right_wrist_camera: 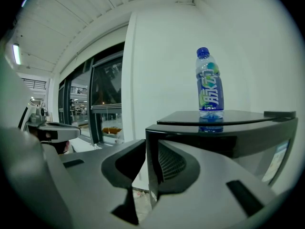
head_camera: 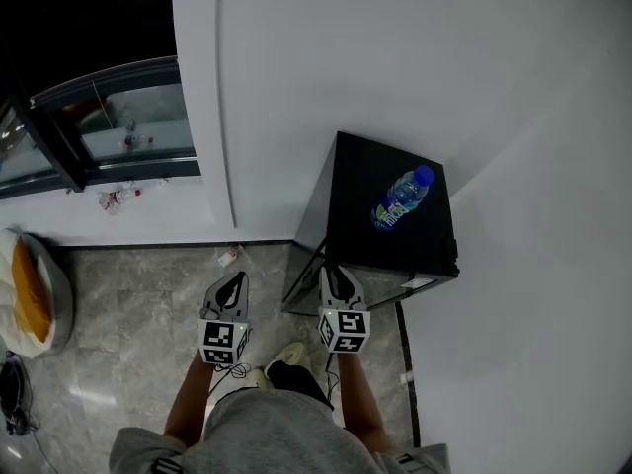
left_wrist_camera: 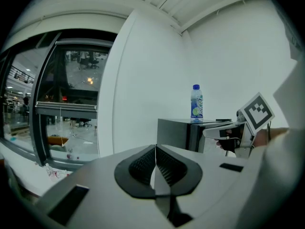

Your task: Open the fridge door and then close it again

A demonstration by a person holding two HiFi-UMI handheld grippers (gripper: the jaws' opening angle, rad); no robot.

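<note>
A small black fridge [head_camera: 355, 196] stands in the white corner with a blue-capped water bottle [head_camera: 402, 198] on its top. My right gripper [head_camera: 334, 270] is at the left edge of the fridge's front. In the right gripper view the fridge door's vertical edge [right_wrist_camera: 151, 175] stands between the two jaws of the right gripper [right_wrist_camera: 145, 147], with no gap showing at either pad. The bottle [right_wrist_camera: 210, 85] rises above it. I cannot tell whether the door is ajar. My left gripper [head_camera: 235, 279] hangs over the floor left of the fridge, shut and empty, its pads meeting [left_wrist_camera: 155, 149].
A white wall pillar [head_camera: 202, 97] and a dark glass window front [head_camera: 109, 117] lie to the left. Litter [head_camera: 117, 197] lies by the window, and a white bag with orange contents [head_camera: 30, 289] sits at the far left. The person's shoes [head_camera: 286, 358] stand on the marble floor.
</note>
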